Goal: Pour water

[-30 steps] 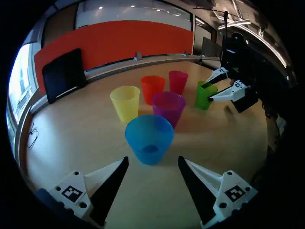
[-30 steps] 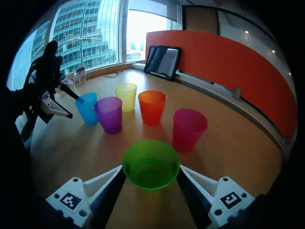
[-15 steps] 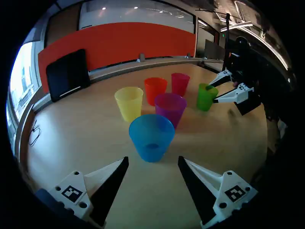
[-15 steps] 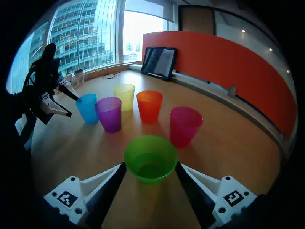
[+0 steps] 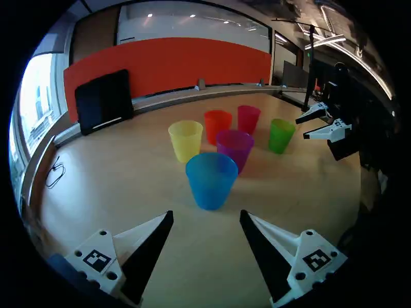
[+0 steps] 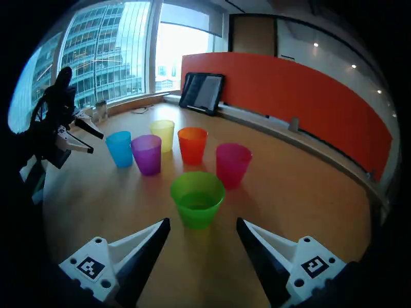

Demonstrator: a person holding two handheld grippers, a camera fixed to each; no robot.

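Left gripper view gives us the wooden table (image 5: 103, 169) with six coloured cups (image 5: 235, 146) standing upright in a loose cluster. We judge the pouring not yet begun, since no cup is lifted or tilted. Our left gripper (image 5: 205, 212) hovers low, jaws spread wide and empty, with the blue cup (image 5: 211, 180) just ahead of its fingertips and apart from them. In the right gripper view our right gripper (image 6: 203, 219) likewise gapes and holds nothing, facing the green cup (image 6: 198, 199), which seems to hold a little water.

Low opposed views, near tabletop, sharing cups (image 5: 235, 146)
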